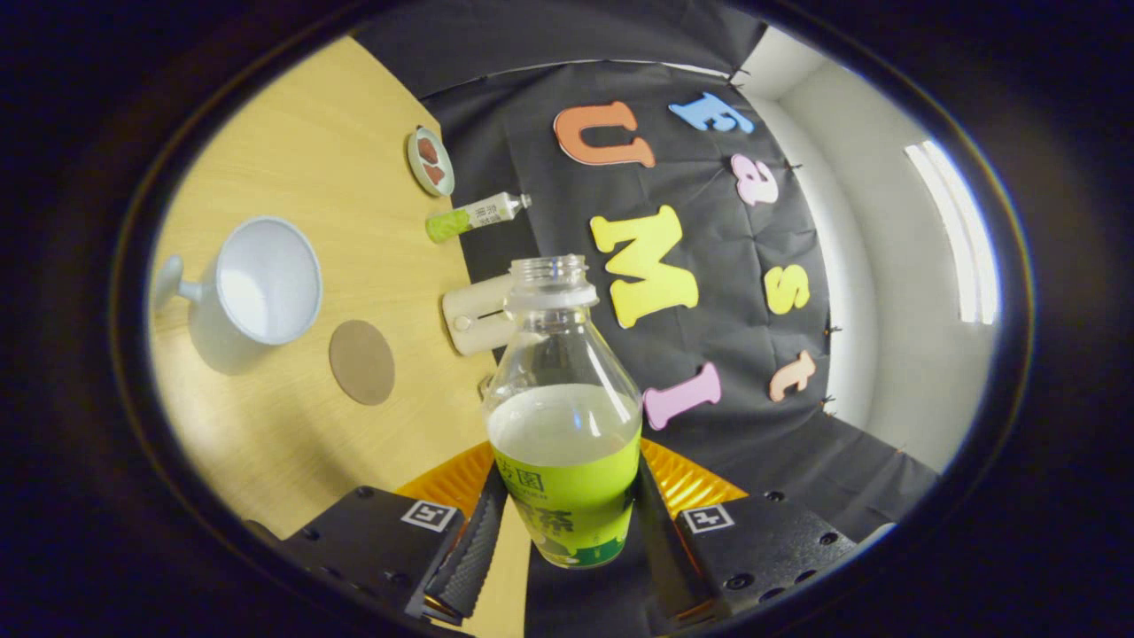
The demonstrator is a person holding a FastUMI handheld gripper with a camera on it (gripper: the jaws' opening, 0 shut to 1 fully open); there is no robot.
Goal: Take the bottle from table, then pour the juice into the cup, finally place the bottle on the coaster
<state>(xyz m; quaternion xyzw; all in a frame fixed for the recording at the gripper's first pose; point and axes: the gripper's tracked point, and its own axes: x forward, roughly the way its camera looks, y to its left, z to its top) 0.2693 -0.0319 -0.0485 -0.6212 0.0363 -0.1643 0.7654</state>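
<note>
Clear bottle, uncapped and part-full, clamped at its label between both fingers and rolled toward the white cup, apparently for pouring; brown coaster lies beside the cup on the counter.

Bright, even light comes from a long ceiling lamp at the right of the frame, blown out to plain white. The table is well lit; the cup casts a soft shadow at its lower left. The bottle is sharp, with faint glints on its clear plastic. Fisheye bending curves the edges, where detail seems to soften and darken.
</note>
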